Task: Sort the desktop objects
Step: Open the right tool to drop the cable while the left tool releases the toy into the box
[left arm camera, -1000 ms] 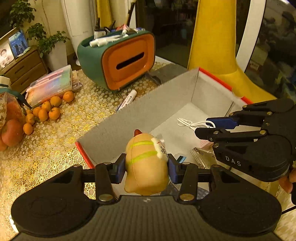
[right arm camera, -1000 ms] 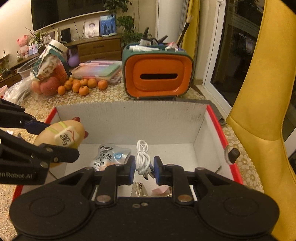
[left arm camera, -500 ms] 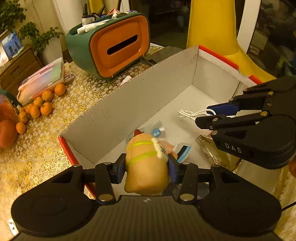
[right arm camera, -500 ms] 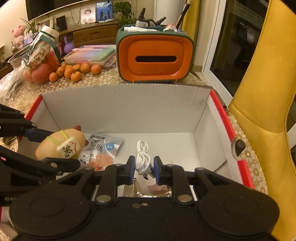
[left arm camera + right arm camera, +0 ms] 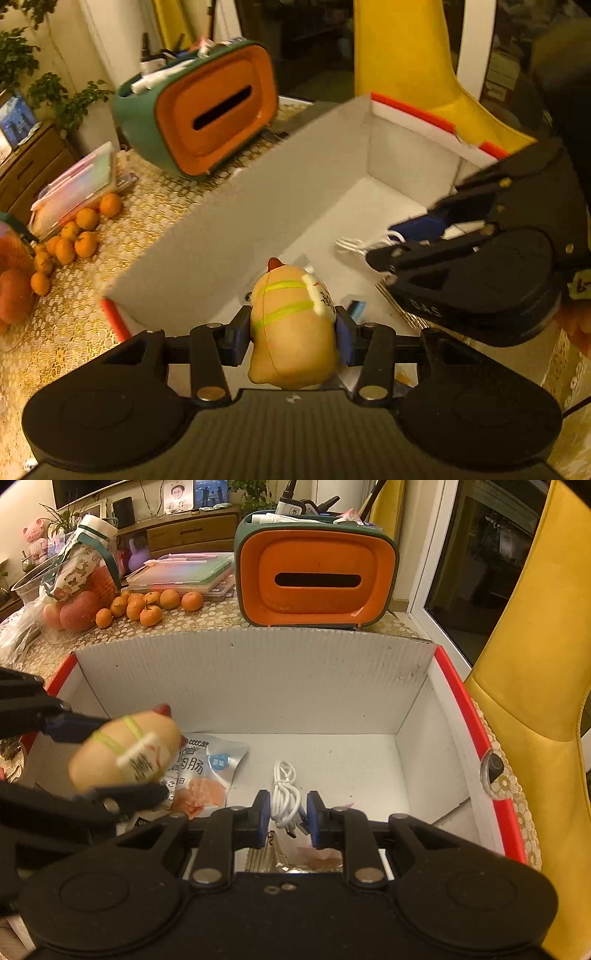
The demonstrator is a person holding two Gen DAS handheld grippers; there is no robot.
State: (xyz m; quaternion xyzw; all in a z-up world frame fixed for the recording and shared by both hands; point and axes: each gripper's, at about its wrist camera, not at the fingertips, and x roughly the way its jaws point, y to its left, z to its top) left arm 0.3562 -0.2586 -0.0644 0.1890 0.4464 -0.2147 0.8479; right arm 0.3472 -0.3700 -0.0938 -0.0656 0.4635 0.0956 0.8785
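Note:
My left gripper (image 5: 291, 334) is shut on a tan plush toy (image 5: 293, 325) with green bands and a white tag, and holds it above the left end of the red-rimmed cardboard box (image 5: 236, 221). The toy (image 5: 125, 751) also shows in the right wrist view, over a snack packet (image 5: 207, 775). My right gripper (image 5: 288, 814) is shut on a coiled white cable (image 5: 284, 797) and holds it inside the box (image 5: 258, 672). In the left wrist view the right gripper (image 5: 399, 242) is at the right with the cable (image 5: 354, 245) in it.
A green and orange tissue box (image 5: 316, 576) with pens on top stands behind the box. Small oranges (image 5: 147, 607), a stack of plastic cases (image 5: 181, 576) and a bag of apples (image 5: 74, 609) lie at the back left. A yellow chair (image 5: 532, 701) stands at the right.
The left gripper has carried the plush toy forward and down over the box's left end. The right gripper has moved in over the box with the cable in it.

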